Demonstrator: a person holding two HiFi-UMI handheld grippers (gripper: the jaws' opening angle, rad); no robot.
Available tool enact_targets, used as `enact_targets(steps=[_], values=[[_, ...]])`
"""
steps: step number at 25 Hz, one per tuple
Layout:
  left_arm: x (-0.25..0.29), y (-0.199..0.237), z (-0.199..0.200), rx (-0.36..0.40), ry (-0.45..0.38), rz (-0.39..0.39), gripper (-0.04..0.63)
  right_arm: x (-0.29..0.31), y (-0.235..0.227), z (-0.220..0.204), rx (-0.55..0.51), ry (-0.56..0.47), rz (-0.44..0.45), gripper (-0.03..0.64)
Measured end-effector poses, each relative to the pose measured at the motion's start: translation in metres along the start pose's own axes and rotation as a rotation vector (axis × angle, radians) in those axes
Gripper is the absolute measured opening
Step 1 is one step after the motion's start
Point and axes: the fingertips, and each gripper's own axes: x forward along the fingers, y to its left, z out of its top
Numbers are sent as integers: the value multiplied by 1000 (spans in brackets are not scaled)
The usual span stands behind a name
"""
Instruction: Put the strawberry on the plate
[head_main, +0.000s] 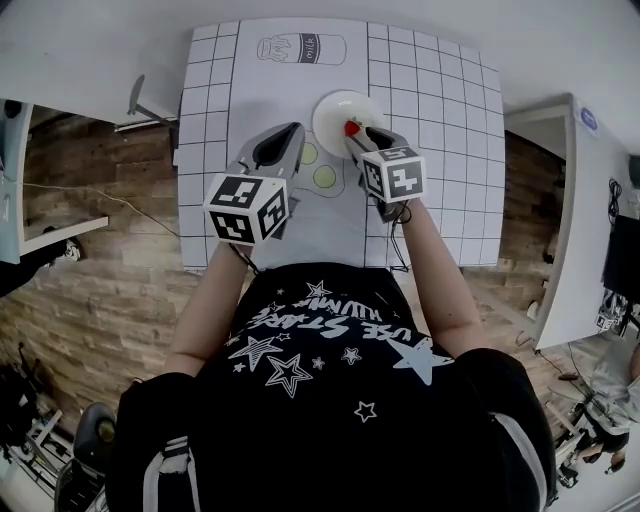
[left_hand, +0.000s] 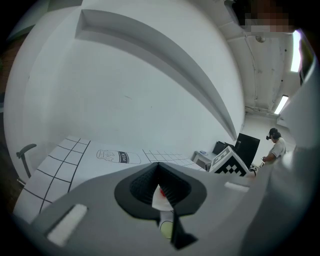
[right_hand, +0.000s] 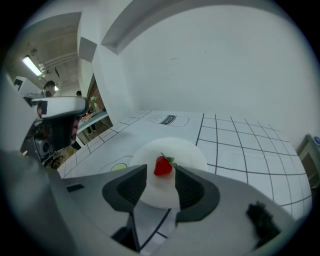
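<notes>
The red strawberry (head_main: 352, 128) with green leaves lies on the near part of the round white plate (head_main: 335, 105), at the middle of the gridded mat. In the right gripper view the strawberry (right_hand: 163, 165) rests on the plate (right_hand: 192, 150) just past the tips of my right gripper (right_hand: 161, 174). That gripper's jaws stand open and apart from the fruit on both sides. My left gripper (head_main: 297, 130) hovers left of the plate, its tips together with nothing in them. In the left gripper view a sliver of strawberry (left_hand: 161, 192) shows behind the left gripper (left_hand: 159, 167).
The white mat (head_main: 440, 150) carries a black grid, a milk-bottle drawing (head_main: 301, 49) at the far side and two green circles (head_main: 324, 177) near the plate. A wooden floor lies beyond the table's left and right edges. A white wall rises behind the table.
</notes>
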Motion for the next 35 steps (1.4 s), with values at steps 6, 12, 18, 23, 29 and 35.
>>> enact_targets(steps=[6,12,18,23,29,35], values=[[-25,-5,7,19,-41,-8,9,-33,1,14,38,-111,-77,170],[-52,-18,6,42,-69,-34,9,-73,19,21,50,-215,-109,170],[-66,-35,5,59,-87,-81,9,-117,43,23,56,-308,-133,51],[-74,-56,-3,67,-81,-124,9,-149,60,21,40,-352,-138,25],[-76,-76,-10,79,-67,-148,9,-175,64,18,49,-386,-133,15],[-78,-92,-7,100,-79,-133,9,-191,60,19,57,-425,-105,14]])
